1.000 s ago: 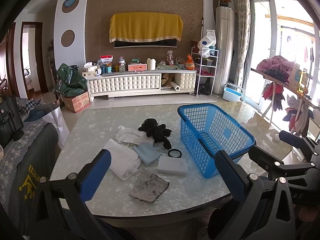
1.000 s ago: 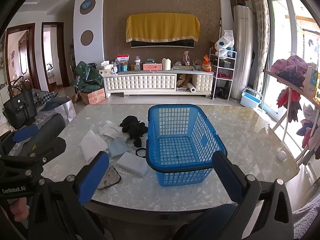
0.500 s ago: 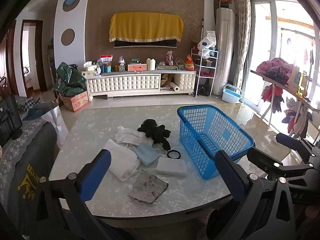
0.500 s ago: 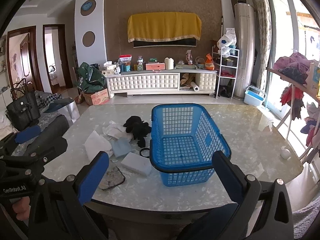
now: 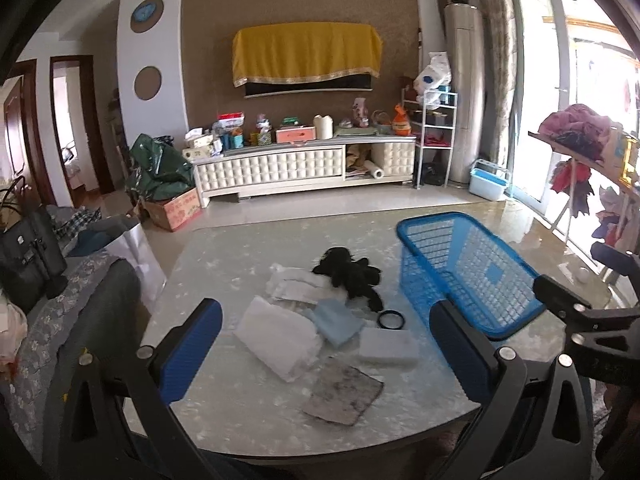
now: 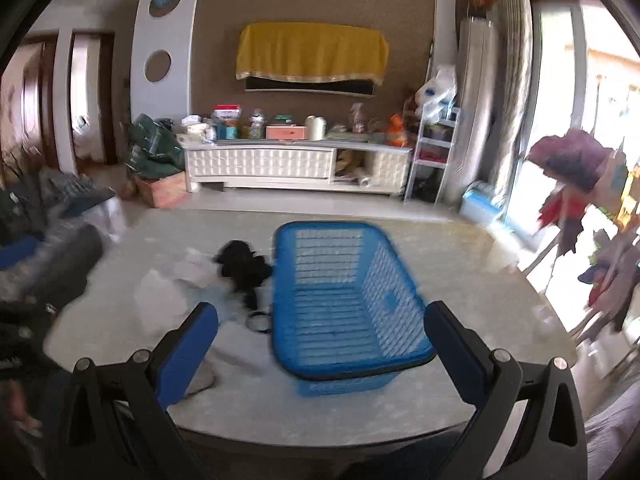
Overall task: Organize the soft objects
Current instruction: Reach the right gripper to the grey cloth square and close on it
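Observation:
A blue plastic basket (image 5: 468, 280) (image 6: 344, 300) stands empty on the marble table (image 5: 248, 404). Left of it lie a black plush toy (image 5: 350, 274) (image 6: 244, 266), white cloths (image 5: 280, 336), a light blue cloth (image 5: 336, 322), a white sponge block (image 5: 388, 346), a grey worn pad (image 5: 344, 390) and a black ring (image 5: 392, 320). My left gripper (image 5: 326, 354) is open above the near table edge, facing the cloths. My right gripper (image 6: 320, 354) is open in front of the basket, holding nothing. The right wrist view is blurred.
A sofa with a black bag (image 5: 28, 252) flanks the table's left side. A clothes rack (image 5: 580, 148) stands to the right by the window. A white TV cabinet (image 5: 304, 168) lines the far wall across open floor.
Both grippers have moved forward and closer to the table. The right view has swung and gone blurry. Nothing on the table has moved.

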Demonstrator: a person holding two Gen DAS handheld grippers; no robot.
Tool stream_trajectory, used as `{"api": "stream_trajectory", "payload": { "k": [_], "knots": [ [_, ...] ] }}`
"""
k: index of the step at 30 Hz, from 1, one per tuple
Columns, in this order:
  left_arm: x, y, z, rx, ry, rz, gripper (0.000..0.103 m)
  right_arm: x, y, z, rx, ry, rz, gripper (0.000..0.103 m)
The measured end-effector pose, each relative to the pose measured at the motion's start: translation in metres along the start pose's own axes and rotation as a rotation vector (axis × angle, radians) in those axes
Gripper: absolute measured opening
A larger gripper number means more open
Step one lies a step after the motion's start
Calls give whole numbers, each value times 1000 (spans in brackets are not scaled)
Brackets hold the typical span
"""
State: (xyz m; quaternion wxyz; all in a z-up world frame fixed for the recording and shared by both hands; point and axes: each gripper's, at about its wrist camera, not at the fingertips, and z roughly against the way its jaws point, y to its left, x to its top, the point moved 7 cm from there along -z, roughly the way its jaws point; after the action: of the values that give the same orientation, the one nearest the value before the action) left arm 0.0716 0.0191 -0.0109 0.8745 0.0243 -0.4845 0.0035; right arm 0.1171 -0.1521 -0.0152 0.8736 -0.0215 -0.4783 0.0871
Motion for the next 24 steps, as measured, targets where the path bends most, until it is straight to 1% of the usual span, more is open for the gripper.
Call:
{"api": "stream_trajectory", "payload": {
  "k": [2, 4, 6, 8, 9, 12, 15, 17, 24],
  "knots": [
    [2, 9, -5, 11, 11, 9, 103, 4, 7, 0, 38, -17, 9, 103],
    [1, 17, -14, 11, 46, 12, 103, 9, 11, -4, 42, -17, 12, 103],
    [-2, 25, -23, 9, 85, 24, 103, 12, 20, -11, 65, -3, 27, 103],
    [-5, 33, -29, -9, 106, 43, 103, 13, 30, -17, 114, 16, 65, 103],
    [-7, 38, -32, -9, 112, 50, 103, 13, 36, -21, 134, 22, 86, 103],
    [-13, 53, -41, 15, 134, 55, 103, 12, 50, -30, 160, 40, 128, 103],
    [-22, 66, -50, 14, 174, 63, 103, 9, 66, -46, 230, 98, 147, 103],
    [-29, 76, -57, 12, 205, 69, 103, 7, 75, -57, 260, 134, 158, 103],
    [-55, 102, -84, 12, 301, 100, 103, -10, 112, -82, 318, 263, 231, 103]
  ]
}}
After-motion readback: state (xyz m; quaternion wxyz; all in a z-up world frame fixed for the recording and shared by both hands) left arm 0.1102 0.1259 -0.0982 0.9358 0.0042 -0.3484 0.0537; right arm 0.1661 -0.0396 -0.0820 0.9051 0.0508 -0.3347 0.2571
